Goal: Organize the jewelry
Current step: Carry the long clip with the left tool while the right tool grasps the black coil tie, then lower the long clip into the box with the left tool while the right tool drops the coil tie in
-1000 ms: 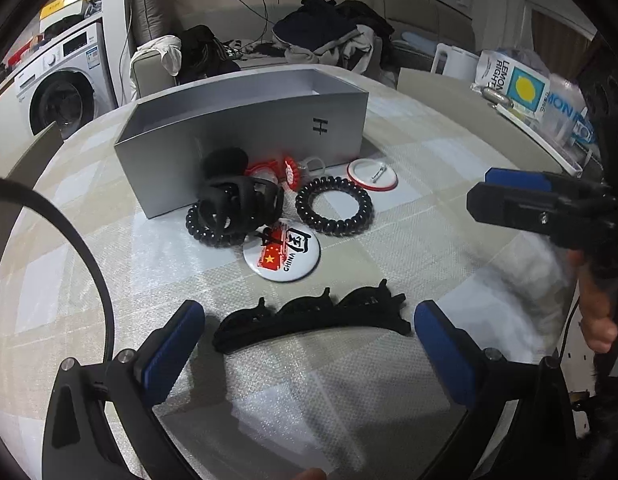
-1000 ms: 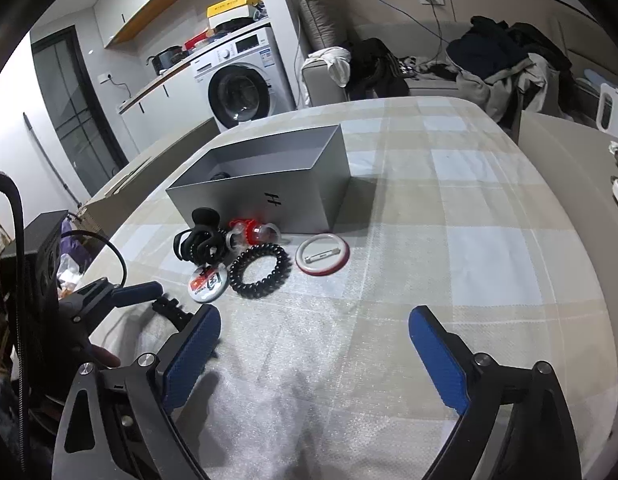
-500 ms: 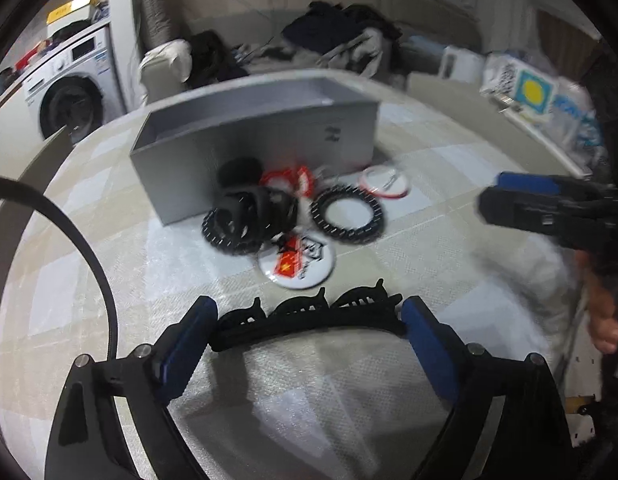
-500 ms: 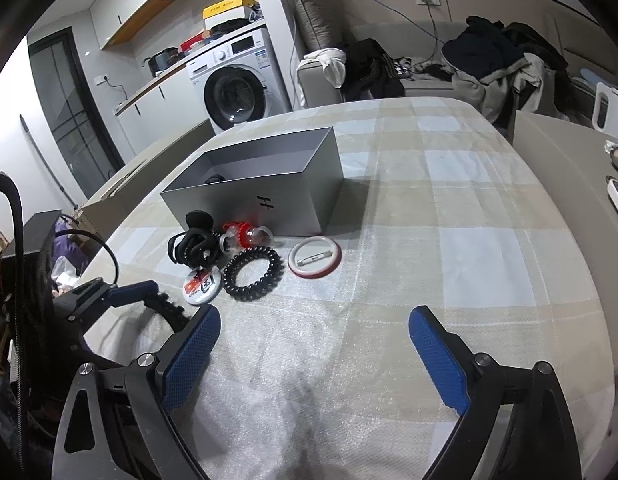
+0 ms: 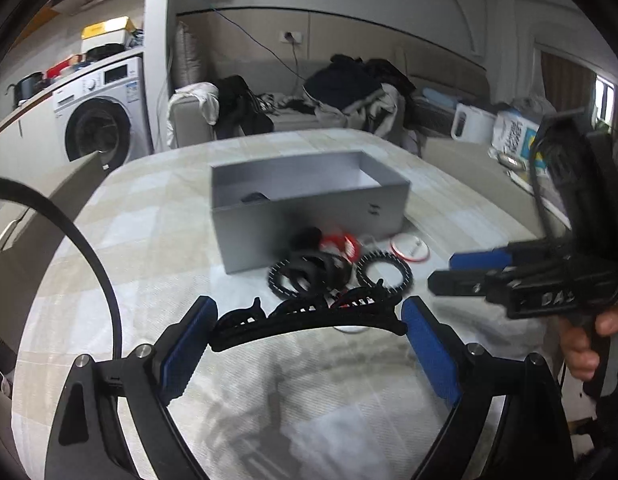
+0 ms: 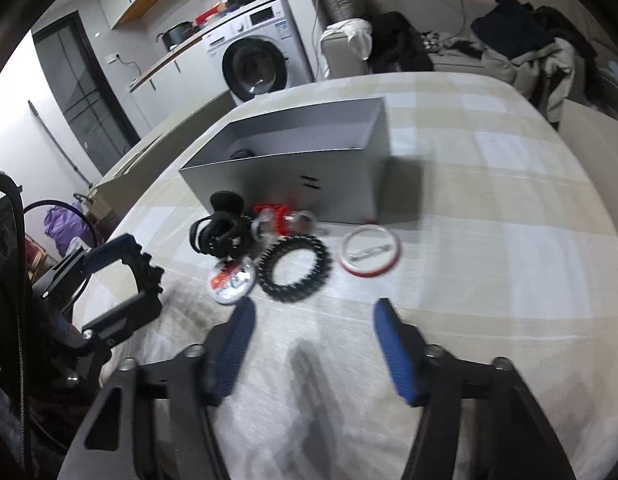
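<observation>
Left gripper (image 5: 307, 330) clamped endwise on the long black hair claw (image 5: 309, 316), held above the checked tablecloth (image 5: 157, 240), near the grey box (image 5: 309, 208). Right gripper (image 6: 313, 344) just narrowed to about half width, nothing between the blue pads (image 6: 393, 348). In front of the box: black coil hair tie (image 6: 295, 274), red-rimmed badge (image 6: 369, 256), printed badge (image 6: 231, 278), black clip pile (image 6: 223, 230).
</observation>
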The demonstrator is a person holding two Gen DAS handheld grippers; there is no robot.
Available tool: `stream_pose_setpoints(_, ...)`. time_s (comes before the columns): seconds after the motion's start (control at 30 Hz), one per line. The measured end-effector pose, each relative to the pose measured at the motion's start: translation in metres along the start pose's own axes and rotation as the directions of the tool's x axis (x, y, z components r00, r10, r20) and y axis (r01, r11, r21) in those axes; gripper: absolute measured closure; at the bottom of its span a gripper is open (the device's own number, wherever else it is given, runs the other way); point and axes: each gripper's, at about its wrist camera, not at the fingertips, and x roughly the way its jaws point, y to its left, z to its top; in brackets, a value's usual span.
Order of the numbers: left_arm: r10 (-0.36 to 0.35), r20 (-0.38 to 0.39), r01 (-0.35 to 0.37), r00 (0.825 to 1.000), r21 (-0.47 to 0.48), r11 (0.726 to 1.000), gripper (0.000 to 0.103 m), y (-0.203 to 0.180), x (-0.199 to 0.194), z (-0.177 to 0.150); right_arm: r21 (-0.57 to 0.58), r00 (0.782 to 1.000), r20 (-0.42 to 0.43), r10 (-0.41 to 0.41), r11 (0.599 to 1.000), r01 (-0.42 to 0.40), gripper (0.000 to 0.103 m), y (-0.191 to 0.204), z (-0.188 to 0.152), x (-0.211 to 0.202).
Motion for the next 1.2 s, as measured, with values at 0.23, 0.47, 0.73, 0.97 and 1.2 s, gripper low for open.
stream_pose_setpoints(0.23,0.019,0.024,-0.018,1.0,-0.046,0.999,0.013,0.016,0.002,0.002,0.063,0.998,-0.058,0.03,0.998,-0.027,0.069,0.001,0.011,0.022)
stream_pose_setpoints(0.47,0.026,0.028,-0.024,0.999,-0.063,0.998,0.013,0.025,0.005,0.0,0.055,0.996,-0.076,-0.055,0.997,0.06,0.079,0.005,0.026,0.032)
stream_pose_setpoints(0.73,0.033,0.019,-0.031,0.999,-0.088,0.996,0.013,0.032,0.007,-0.002,-0.101,0.973,-0.061,-0.224,0.971,0.217,0.09,0.029,0.021,0.037)
stream_pose_setpoints(0.97,0.031,0.026,-0.029,0.999,-0.087,0.996,0.013,0.031,0.006,0.0,-0.062,0.985,-0.044,-0.167,0.985,0.164,0.095,0.021,0.006,0.024)
stream_pose_setpoints(1.2,0.027,0.038,-0.024,0.999,-0.081,0.996,0.013,0.031,0.008,0.012,0.005,0.997,0.052,-0.05,0.999,0.05,0.095,0.01,0.008,-0.006)
